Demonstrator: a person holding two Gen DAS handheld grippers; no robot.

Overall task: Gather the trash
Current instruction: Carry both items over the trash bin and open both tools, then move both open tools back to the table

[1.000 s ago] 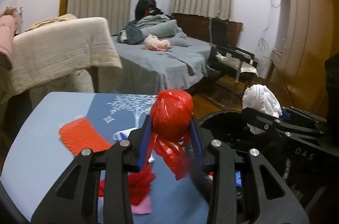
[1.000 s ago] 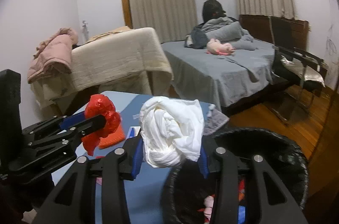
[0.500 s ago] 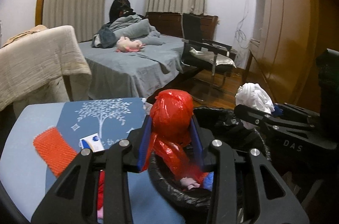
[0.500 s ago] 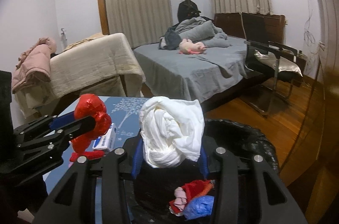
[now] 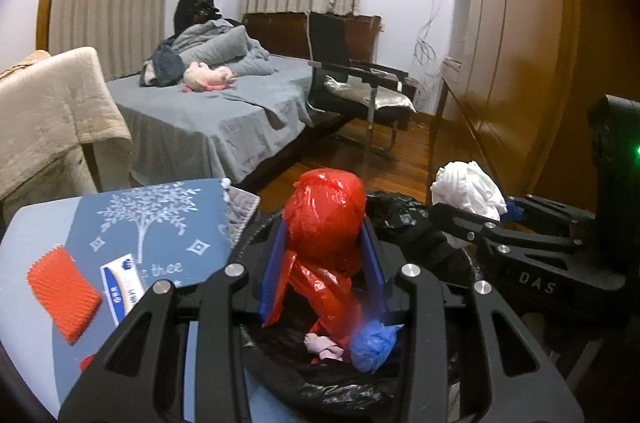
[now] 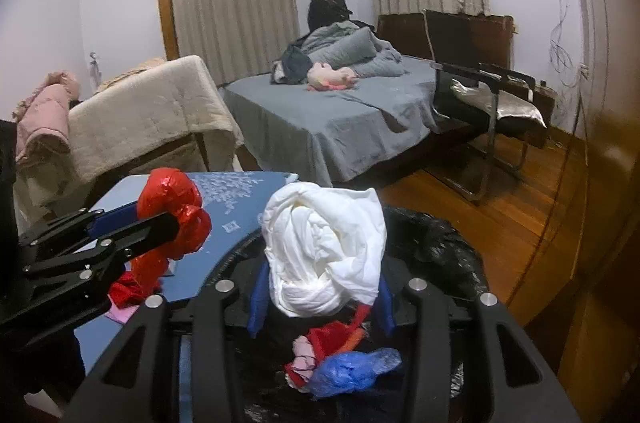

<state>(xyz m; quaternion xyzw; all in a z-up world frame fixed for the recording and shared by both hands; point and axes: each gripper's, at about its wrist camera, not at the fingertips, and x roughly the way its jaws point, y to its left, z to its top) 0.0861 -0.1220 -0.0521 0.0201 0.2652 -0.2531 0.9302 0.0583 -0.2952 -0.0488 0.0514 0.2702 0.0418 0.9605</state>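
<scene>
Now hovering over the black-lined bin (image 5: 404,207) after swinging off the table (image 5: 36,239), left gripper (image 5: 324,255) clamping red bag (image 5: 326,219), right gripper (image 6: 320,287) pinching white wad (image 6: 324,247), nearing release.

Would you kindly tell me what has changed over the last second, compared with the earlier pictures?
Both tongs have carried their loads sideways from above the blue table to over the black-lined bin: the left tongs with the red bag, the right tongs with the white wad. Nothing was released; both grips stayed closed. The orange pad and small box stayed on the table.
</scene>
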